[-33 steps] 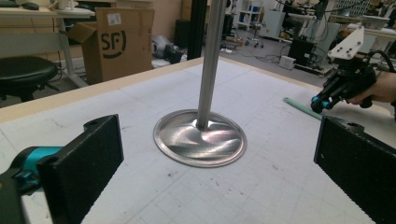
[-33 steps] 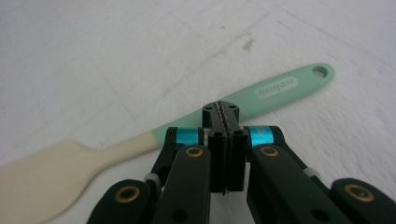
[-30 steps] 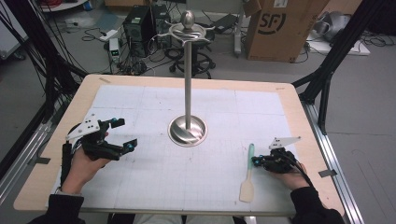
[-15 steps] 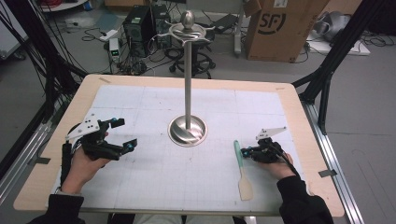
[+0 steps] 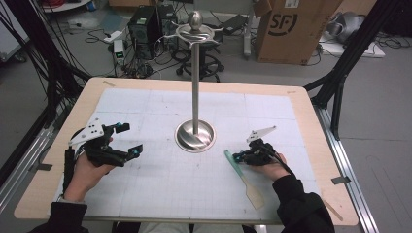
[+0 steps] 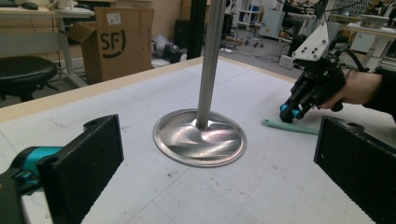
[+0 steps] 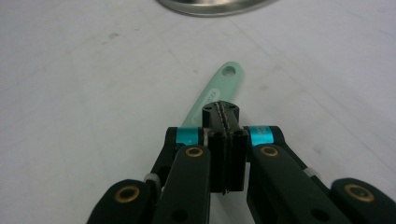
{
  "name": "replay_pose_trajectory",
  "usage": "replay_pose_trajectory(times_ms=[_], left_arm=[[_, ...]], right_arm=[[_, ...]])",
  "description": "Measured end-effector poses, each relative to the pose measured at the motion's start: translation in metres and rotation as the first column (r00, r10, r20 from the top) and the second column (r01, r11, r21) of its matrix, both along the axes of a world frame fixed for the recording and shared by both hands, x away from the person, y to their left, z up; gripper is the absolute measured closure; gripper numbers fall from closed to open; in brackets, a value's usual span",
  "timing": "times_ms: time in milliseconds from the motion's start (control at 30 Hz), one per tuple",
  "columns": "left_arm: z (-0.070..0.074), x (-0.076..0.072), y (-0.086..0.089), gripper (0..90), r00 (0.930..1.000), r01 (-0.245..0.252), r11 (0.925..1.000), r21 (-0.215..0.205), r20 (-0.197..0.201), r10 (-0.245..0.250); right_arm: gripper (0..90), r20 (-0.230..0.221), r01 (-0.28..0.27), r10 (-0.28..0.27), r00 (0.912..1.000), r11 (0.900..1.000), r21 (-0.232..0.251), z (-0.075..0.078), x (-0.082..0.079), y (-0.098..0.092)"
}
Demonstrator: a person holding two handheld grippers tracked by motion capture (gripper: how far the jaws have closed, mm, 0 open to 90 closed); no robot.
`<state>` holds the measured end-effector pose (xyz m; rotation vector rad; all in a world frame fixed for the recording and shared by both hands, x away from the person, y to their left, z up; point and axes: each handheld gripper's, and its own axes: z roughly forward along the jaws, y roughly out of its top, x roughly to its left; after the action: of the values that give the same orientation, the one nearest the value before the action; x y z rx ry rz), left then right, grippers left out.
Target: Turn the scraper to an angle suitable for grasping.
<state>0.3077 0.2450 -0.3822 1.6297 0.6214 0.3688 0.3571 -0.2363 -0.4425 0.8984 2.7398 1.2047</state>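
1. Tabletop point(image 5: 145, 97): pale wooden board covered by a white gridded mat; carries every item below.
2. Metal stand point(image 5: 195, 87): upright pole on a round dished base, at the centre of the tabletop, with hook arms and a knob at the top.
3. Left gripper point(image 5: 125, 141): near the left edge, held in the person's left hand; jaws spread wide with nothing between them, pointing toward the stand's base.
4. Right gripper point(image 5: 238, 157): right of centre, toward the near edge, in the person's right hand; jaws pressed together with no gap. The right gripper view places the closed tip directly over the spatula's handle; whether it touches the handle cannot be told.
5. Spatula point(image 5: 243, 177): mint-green handle with a hang hole, cream blade; lies flat on the mat between the stand's base and the near edge, hole end toward the stand, blade toward the near-right corner.
6. Risk, judged: closed jaws cannot take the thin, flat handle; pressing down or nudging would push it across the mat, or spin it toward the stand's base. Opening late or off-centre risks pinching only one edge, so the spatula tips out on lifting.
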Motion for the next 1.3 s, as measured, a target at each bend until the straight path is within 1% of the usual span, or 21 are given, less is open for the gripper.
replay_pose_trajectory(times_ms=[67,100,233,267,400,533,567,667,733,767,833,900,933,967,1000,1067,1133,1200,1233,1267,1300], left_arm=[[0.001,0.0,0.002,1.9,1.0,-0.004,0.9999,-0.01,0.004,0.004],[0.001,-0.001,0.002,1.9,1.0,-0.007,0.9999,-0.013,0.007,0.007],[0.002,0.0,0.003,1.9,0.9999,-0.009,0.9998,-0.015,0.008,0.009],[0.001,0.0,0.003,1.9,1.0,-0.006,0.9999,-0.015,0.006,0.006],[0.001,0.0,0.001,1.9,1.0,-0.003,1.0,-0.008,0.009,0.003],[0.001,0.0,0.002,1.9,1.0,-0.005,1.0,-0.009,0.008,0.005],[0.001,0.0,0.001,1.9,1.0,-0.004,0.9999,-0.009,0.007,0.005],[0.0,0.001,0.0,1.9,1.0,-0.004,0.9999,-0.011,0.008,0.004],[0.0,0.002,-0.001,1.9,1.0,0.0,1.0,-0.009,0.008,0.0],[0.0,0.002,-0.001,1.9,1.0,0.001,0.9999,-0.012,0.007,-0.001],[0.0,0.003,-0.003,1.9,0.9999,0.007,0.9999,-0.016,0.009,-0.007],[0.002,0.005,-0.004,1.9,0.9997,0.021,0.9992,-0.033,0.01,-0.021],[0.003,0.006,-0.005,1.9,0.9996,0.023,0.9992,-0.033,0.015,-0.023],[0.004,0.007,-0.006,1.9,0.9995,0.025,0.999,-0.036,0.019,-0.024],[0.004,0.008,-0.007,1.9,0.9994,0.029,0.9985,-0.046,0.023,-0.028],[0.002,0.011,-0.008,1.9,0.9994,0.03,0.9984,-0.048,0.02,-0.029],[0.0,0.014,-0.008,1.9,0.9994,0.034,0.9982,-0.049,0.007,-0.034],[-0.001,0.015,-0.008,1.9,0.9994,0.033,0.9985,-0.044,-0.001,-0.033],[-0.001,0.016,-0.007,1.9,0.9994,0.035,0.9983,-0.047,-0.003,-0.035],[-0.001,0.015,-0.007,1.9,0.9994,0.035,0.9981,-0.05,0.001,-0.035],[0.0,0.015,-0.007,1.9,0.9994,0.036,0.998,-0.053,0.005,-0.035]], right_arm=[[90.0,-0.003,-0.021,0.021,0.9998,1.0,0.001,0.0,0.0,0.01],[90.0,-0.007,-0.044,0.044,0.999,0.999,0.001,0.0,-0.001,0.018],[90.0,-0.012,-0.075,0.075,0.9971,0.997,-0.007,0.001,-0.005,0.027],[90.0,-0.032,-0.09,0.09,0.9954,0.996,-0.004,0.001,-0.008,0.032],[90.0,-0.048,-0.108,0.108,0.993,0.994,-0.002,0.001,-0.013,0.038],[90.0,-0.049,-0.153,0.153,0.9871,0.988,-0.013,0.002,-0.022,0.05],[90.0,-0.044,-0.18,0.179,0.9829,0.984,-0.015,0.002,-0.026,0.056],[90.0,-0.039,-0.195,0.193,0.9803,0.98,-0.028,0.003,-0.032,0.062],[90.0,-0.05,-0.227,0.225,0.973,0.973,-0.031,0.004,-0.037,0.068],[90.0,-0.046,-0.234,0.232,0.9717,0.972,-0.036,0.004,-0.039,0.071],[90.0,-0.021,-0.256,0.256,0.9666,0.965,-0.053,0.005,-0.044,0.076],[90.0,-0.007,-0.257,0.257,0.9663,0.964,-0.064,0.006,-0.046,0.076],[90.0,0.013,-0.248,0.25,0.9682,0.966,-0.065,0.007,-0.046,0.075],[90.0,0.034,-0.231,0.232,0.972,0.972,-0.05,0.009,-0.046,0.073],[90.0,0.045,-0.221,0.222,0.9741,0.975,-0.02,0.012,-0.046,0.071],[90.0,0.07,-0.2,0.199,0.9774,0.98,0.011,0.02,-0.048,0.065],[89.1,0.096,-0.197,0.193,0.9766,0.98,0.033,0.028,-0.052,0.058],[82.7,0.121,-0.184,0.178,0.9766,0.982,0.044,0.034,-0.056,0.05],[78.1,0.13,-0.174,0.166,0.9774,0.984,0.048,0.037,-0.059,0.046],[70.5,0.142,-0.162,0.154,0.9778,0.985,0.051,0.04,-0.06,0.042],[66.8,0.155,-0.148,0.138,0.9783,0.987,0.057,0.042,-0.062,0.038]])
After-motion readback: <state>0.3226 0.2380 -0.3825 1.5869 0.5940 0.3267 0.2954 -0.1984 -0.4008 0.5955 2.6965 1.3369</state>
